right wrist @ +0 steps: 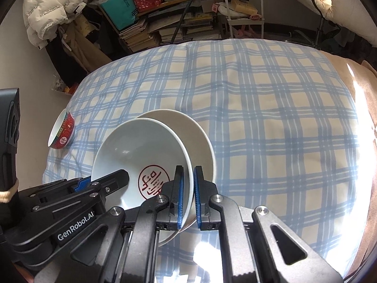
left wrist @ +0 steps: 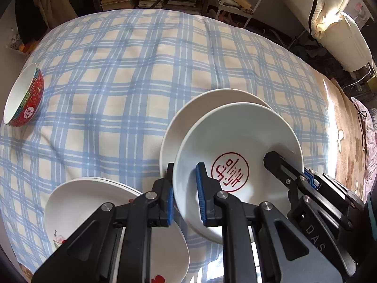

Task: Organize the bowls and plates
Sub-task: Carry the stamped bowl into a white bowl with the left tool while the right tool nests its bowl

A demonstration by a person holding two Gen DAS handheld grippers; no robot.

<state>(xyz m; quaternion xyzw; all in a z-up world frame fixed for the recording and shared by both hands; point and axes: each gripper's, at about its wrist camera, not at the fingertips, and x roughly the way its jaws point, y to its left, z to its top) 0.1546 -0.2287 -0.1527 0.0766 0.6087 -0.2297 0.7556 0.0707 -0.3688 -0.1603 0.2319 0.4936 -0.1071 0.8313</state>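
A white bowl with a red round emblem (left wrist: 238,141) (right wrist: 141,151) is held above a plain white plate (left wrist: 188,115) (right wrist: 188,127) on the checked cloth. My left gripper (left wrist: 185,189) straddles the bowl's left rim, with a gap still showing between its pads. My right gripper (right wrist: 188,195) is shut on the bowl's right rim; it also shows in the left wrist view (left wrist: 292,172). A stack of white plates (left wrist: 77,202) lies at the lower left. A red patterned bowl (left wrist: 24,96) (right wrist: 62,131) leans on its side at the far left.
The blue and cream checked cloth (left wrist: 141,70) (right wrist: 271,118) covers a soft bed. Stacked books and shelves (right wrist: 165,28) stand beyond its far edge. A brown blanket (left wrist: 346,141) lies to the right.
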